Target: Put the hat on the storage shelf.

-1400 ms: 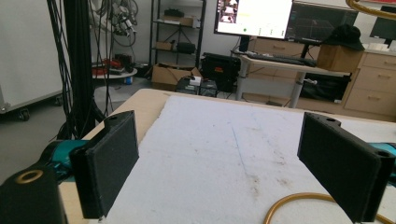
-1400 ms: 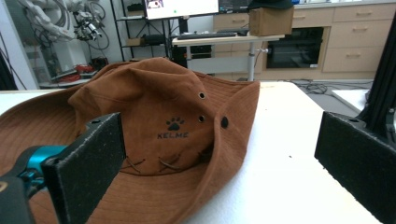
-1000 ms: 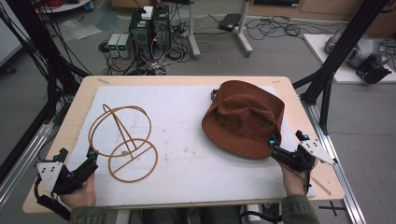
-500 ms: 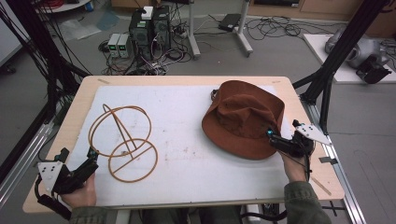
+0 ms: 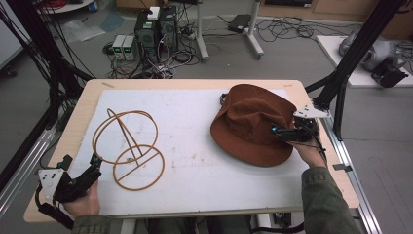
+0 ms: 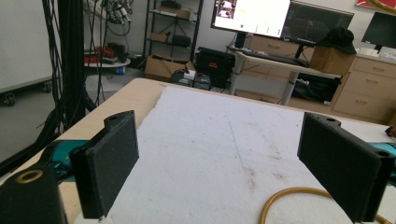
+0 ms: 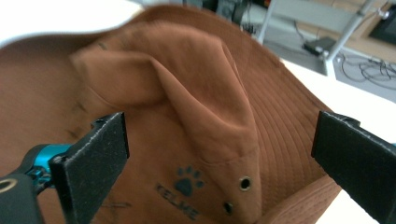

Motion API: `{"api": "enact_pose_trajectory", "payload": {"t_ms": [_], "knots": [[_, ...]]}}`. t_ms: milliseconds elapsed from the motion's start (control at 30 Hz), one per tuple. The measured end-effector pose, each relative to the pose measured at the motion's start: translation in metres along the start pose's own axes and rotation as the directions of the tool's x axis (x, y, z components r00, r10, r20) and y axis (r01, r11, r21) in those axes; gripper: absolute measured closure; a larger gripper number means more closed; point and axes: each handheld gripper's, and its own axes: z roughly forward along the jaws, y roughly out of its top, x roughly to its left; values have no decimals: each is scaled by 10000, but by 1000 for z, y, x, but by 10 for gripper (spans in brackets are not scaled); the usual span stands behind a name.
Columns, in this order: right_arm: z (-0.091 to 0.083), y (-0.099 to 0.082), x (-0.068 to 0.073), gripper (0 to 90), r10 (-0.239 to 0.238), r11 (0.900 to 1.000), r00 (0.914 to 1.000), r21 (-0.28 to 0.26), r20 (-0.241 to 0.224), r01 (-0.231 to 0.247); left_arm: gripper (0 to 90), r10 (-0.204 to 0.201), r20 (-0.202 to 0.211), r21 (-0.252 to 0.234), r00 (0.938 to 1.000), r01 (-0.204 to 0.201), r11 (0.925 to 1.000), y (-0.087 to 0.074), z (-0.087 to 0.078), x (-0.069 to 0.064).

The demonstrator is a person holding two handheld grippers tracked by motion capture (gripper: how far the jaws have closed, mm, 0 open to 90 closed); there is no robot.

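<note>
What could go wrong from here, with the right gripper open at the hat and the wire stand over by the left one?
1. The right gripper is open over the brown hat's soft, creased crown; closing there may pinch a single fold, so the hat could sag or slip on lifting.
2. The hat lies near the table's right edge; a nudge could push it off.
3. The wire stand looks light, and the open left gripper sits right beside its base ring; a bump could tip it.

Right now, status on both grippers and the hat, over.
Left gripper open, idle by the wire hat stand. Right gripper open, jaws straddling the crown of the brown hat, no grip yet. Hat flat on the white mat, nothing blocking.
</note>
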Motion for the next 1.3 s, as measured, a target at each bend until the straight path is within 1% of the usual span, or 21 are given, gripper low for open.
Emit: {"api": "enact_pose_trajectory", "payload": {"t_ms": [167,267,367,400,500,533,567,600,667,700,733,767,800,833,867,900,967,1000,1067,1200,1300], "knots": [[15,-7,-9,34,7,9976,9999,693,-138,3,127,-24,65,48,10000,23,10000,-1,0,0],[22,-10,-10,34,-191,9953,9995,945,-256,214,127,-96,75,33,9999,96,9999,-1,0,-1],[28,-12,-8,36,-220,9936,9990,1096,-396,262,127,-152,93,52,9998,152,9999,-2,1,-2],[32,-13,-5,47,-462,9906,9982,1271,-371,506,127,-186,114,37,9998,185,9998,-2,1,-2],[35,-13,-4,64,-480,9897,9981,1328,-382,527,127,-223,177,66,9996,222,9997,-2,2,-4],[36,-13,-3,97,-465,9894,9981,1361,-395,515,127,-214,201,42,9996,213,9998,-2,2,-5],[36,-13,-3,195,-546,9884,9977,1397,-399,597,128,-199,215,80,9996,198,9998,-2,2,-5],[36,-12,-3,232,-612,9883,9974,1373,-383,659,128,-193,239,83,9995,191,9998,-2,2,-6],[34,-10,-3,325,-551,9923,9977,1092,-394,591,128,-194,230,73,9995,192,9998,-2,2,-6],[33,-9,-3,405,-464,9940,9974,964,-557,516,128,-200,222,71,9996,199,9998,-3,3,-6],[33,-8,-4,519,-373,9945,9983,957,-453,415,128,-225,244,87,9994,223,9997,-3,3,-5],[33,-8,-4,519,-373,9945,9983,957,-453,415,128,-240,243,90,9994,238,9997,-3,2,-5],[33,-9,-5,567,-371,9935,9984,1061,-415,414,129,-259,242,79,9994,258,9996,-3,2,-5],[33,-10,-8,693,-166,9913,9981,1295,-598,243,129,-277,227,44,9994,276,9996,-3,2,-4],[33,-11,-9,751,23,9897,9970,1427,-772,88,129,-277,227,44,9994,276,9996,-3,2,-4],[33,-11,-9,751,23,9897,9970,1427,-772,88,129,-285,223,46,9993,284,9996,-3,1,-4],[33,-11,-11,870,438,9883,9945,1494,-947,-293,129,-323,185,52,9993,322,9995,-2,1,-3],[32,-11,-10,879,609,9868,9924,1557,-1065,-438,129,-350,186,43,9992,349,9994,-3,1,-2],[32,-12,-11,883,639,9862,9923,1589,-1062,-465,129,-402,175,9,9990,402,9992,-3,1,-2],[31,-14,-12,887,865,9888,9918,1299,-937,-740,130,-432,177,34,9989,431,9991,-3,1,-2],[30,-15,-11,887,963,9897,9903,1157,-1006,-845,130,-413,217,52,9989,412,9991,-3,1,-2]]}}
